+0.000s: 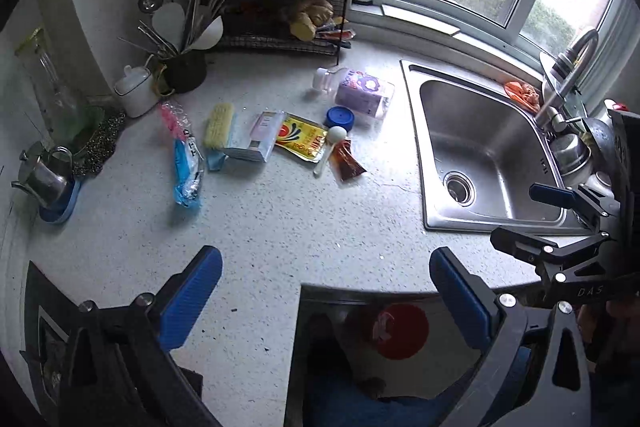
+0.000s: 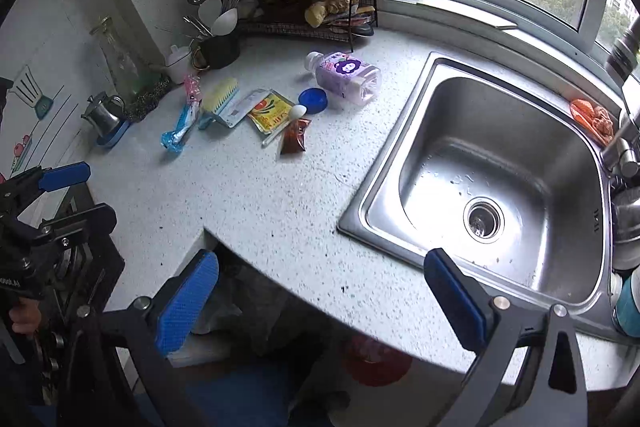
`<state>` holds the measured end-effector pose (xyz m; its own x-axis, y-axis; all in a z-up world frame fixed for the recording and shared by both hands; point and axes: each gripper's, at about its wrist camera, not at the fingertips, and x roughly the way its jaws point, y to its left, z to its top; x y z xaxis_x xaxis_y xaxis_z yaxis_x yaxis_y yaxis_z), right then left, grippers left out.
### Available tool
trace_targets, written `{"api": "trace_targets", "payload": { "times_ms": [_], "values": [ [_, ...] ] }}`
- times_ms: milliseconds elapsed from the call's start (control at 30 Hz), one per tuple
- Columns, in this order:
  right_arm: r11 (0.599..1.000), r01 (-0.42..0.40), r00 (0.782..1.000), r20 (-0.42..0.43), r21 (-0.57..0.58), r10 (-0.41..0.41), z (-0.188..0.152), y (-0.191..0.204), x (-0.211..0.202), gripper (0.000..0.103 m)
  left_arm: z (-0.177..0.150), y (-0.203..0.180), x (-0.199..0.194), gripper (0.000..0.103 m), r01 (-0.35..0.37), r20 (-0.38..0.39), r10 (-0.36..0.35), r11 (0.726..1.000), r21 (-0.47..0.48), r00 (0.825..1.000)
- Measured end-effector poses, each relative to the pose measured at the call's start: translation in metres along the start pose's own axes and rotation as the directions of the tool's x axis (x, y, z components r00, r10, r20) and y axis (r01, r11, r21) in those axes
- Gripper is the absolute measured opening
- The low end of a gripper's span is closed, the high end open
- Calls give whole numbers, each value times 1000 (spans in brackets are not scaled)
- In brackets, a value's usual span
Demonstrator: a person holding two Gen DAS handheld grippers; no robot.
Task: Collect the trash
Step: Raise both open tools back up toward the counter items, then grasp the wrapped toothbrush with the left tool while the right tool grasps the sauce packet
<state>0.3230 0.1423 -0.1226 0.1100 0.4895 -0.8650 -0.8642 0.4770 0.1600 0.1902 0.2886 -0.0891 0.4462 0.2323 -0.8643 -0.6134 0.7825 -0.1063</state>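
Across the speckled tabletop [image 1: 280,227], between the utensil cup [image 1: 185,69] and the sink [image 1: 484,147], the trash lies in a loose row well ahead of both claws. The left claw [image 1: 326,291] hangs wide and empty over the near edge, and the right claw [image 2: 322,293] is likewise spread wide with nothing between its pads, closer to the sink. From left to right the litter reads: a blue and pink wrapper [image 1: 186,163], a flat carton [image 1: 256,139] beside a yellow brush [image 1: 219,125], a yellow sachet [image 1: 298,141], a dark red sauce packet [image 1: 348,163], a white plastic spoon [image 1: 330,147], a blue cap [image 1: 340,118] and a clear bottle with a purple label [image 1: 360,95] lying on its side. All of it should be light. The films and sachets are limp and slick, so I would pinch a raised or crumpled edge instead of pressing on the flat. The bottle looks empty and is thin-walled, so it should dent and may roll; gripping across its body seems safest. The sauce packet may hold residue and could leak if squeezed. The sink basin is empty apart from water drops. Below the tabletop edge sits a red bin [image 1: 400,331], seemingly with a scrap in it, though it is too dim to be sure.
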Motion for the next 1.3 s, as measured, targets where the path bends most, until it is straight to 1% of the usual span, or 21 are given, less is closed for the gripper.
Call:
{"api": "trace_targets", "payload": {
  "times_ms": [67, 133, 233, 300, 467, 567, 700, 800, 900, 967, 1000, 1033, 1067, 1133, 1167, 1200, 1300],
  "values": [
    [1000, -19, 1000, -22, -19, 18, 20, 4, 20, 103, 15, 18, 12, 103, -2, -12, 2, 1000, -23, 1000],
    [999, -35, 999, -32, -32, 34, 33, 8, 34, 103, 29, 32, 25, 103, -8, -20, 8, 1000, -25, 1000],
    [998, -33, 998, -60, -54, 30, 55, 16, 62, 103, 45, 48, 46, 103, -7, -47, 5, 1000, -22, 999],
    [997, -27, 996, -89, -71, 21, 68, 21, 82, 103, 52, 58, 62, 103, 12, -77, -14, 999, -29, 997],
    [996, -35, 986, -167, -79, 21, 86, 26, 123, 103, 65, 73, 99, 103, 54, -150, -64, 996, -67, 987],
    [996, -24, 978, -211, -86, 5, 93, 24, 147, 103, 69, 76, 117, 103, 77, -185, -88, 995, -66, 979],
    [996, 0, 969, -246, -93, -24, 101, 20, 172, 103, 73, 80, 138, 103, 97, -221, -111, 993, -70, 969],
    [994, 13, 964, -262, -110, -42, 108, 21, 185, 101, 73, 82, 147, 103, 104, -233, -117, 992, -68, 965],
    [990, 13, 960, -277, -140, -52, 115, 26, 194, 85, 72, 85, 154, 103, 114, -245, -130, 990, -79, 961],
    [988, 14, 957, -285, -156, -58, 118, 30, 199, 81, 70, 88, 158, 103, 119, -251, -139, 988, -94, 958],
    [987, 14, 955, -290, -162, -61, 119, 31, 202, 77, 69, 89, 160, 103, 120, -251, -142, 988, -101, 957],
    [986, 11, 953, -298, -168, -62, 119, 32, 204, 69, 68, 90, 160, 103, 120, -250, -143, 987, -106, 958],
    [985, 8, 950, -307, -171, -61, 118, 34, 207, 65, 67, 92, 160, 103, 118, -247, -142, 987, -108, 959],
    [983, 4, 943, -326, -183, -64, 116, 37, 213, 46, 65, 94, 157, 103, 110, -243, -133, 988, -105, 961],
    [976, 26, 947, -309, -215, -93, 114, 40, 212, 44, 64, 96, 155, 103, 105, -240, -127, 989, -103, 962],
    [971, 32, 947, -304, -236, -105, 113, 44, 212, 41, 62, 99, 152, 103, 100, -237, -122, 990, -104, 964],
    [976, 23, 949, -303, -219, -90, 113, 44, 209, 29, 56, 108, 147, 103, 94, -232, -122, 987, -128, 965]
  ]
}}
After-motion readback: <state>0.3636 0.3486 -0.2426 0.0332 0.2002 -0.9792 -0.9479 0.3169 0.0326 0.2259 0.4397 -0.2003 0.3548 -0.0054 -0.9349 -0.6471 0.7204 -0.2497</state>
